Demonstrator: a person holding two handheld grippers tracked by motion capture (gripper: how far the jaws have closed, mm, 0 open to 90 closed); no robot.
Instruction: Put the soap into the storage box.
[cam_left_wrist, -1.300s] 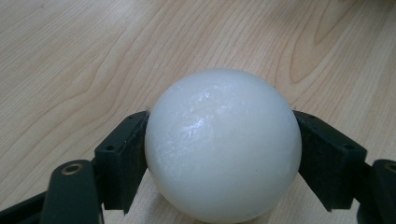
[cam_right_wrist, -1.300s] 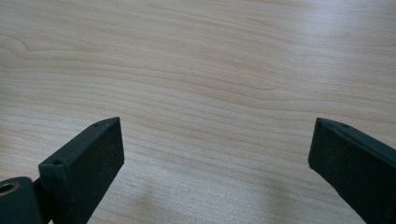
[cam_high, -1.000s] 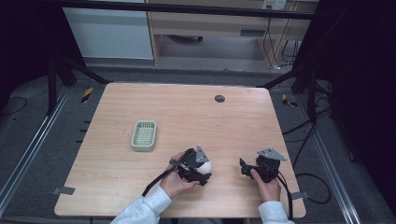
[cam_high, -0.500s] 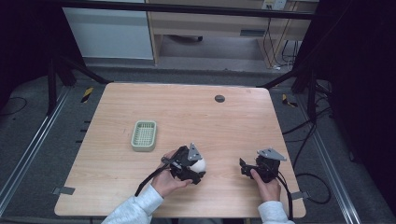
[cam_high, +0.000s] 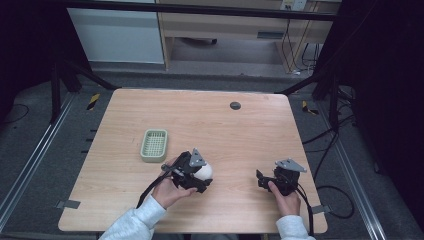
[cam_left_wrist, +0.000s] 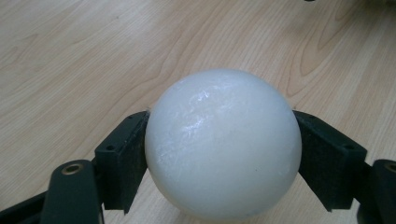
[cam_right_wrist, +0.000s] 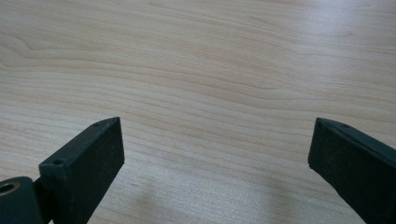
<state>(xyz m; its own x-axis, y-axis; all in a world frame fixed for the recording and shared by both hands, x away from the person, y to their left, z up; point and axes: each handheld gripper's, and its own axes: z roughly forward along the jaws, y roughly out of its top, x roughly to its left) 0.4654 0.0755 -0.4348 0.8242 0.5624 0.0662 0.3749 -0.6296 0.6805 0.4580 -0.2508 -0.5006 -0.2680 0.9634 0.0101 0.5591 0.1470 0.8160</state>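
Observation:
A white ball (cam_left_wrist: 222, 144) sits between the two black jaws of my left gripper (cam_left_wrist: 222, 158), which is shut on it; both pads press its sides. In the high view the ball (cam_high: 204, 171) and the left gripper (cam_high: 197, 175) are near the table's front, left of centre, held by a hand in a pale sleeve. My right gripper (cam_high: 261, 179) rests at the front right, pointing left. Its jaws stand wide apart over bare wood in the right gripper view, so the right gripper (cam_right_wrist: 217, 154) is open and holds nothing.
A pale green slotted tray (cam_high: 154, 145) lies on the wooden table (cam_high: 250, 135), up and left of the left gripper. A small dark round disc (cam_high: 235, 105) sits near the far edge. Black cables trail from both grippers off the front edge.
My left gripper with the white ball has shifted leftward toward the green tray over the last second. The right gripper has stayed in place.

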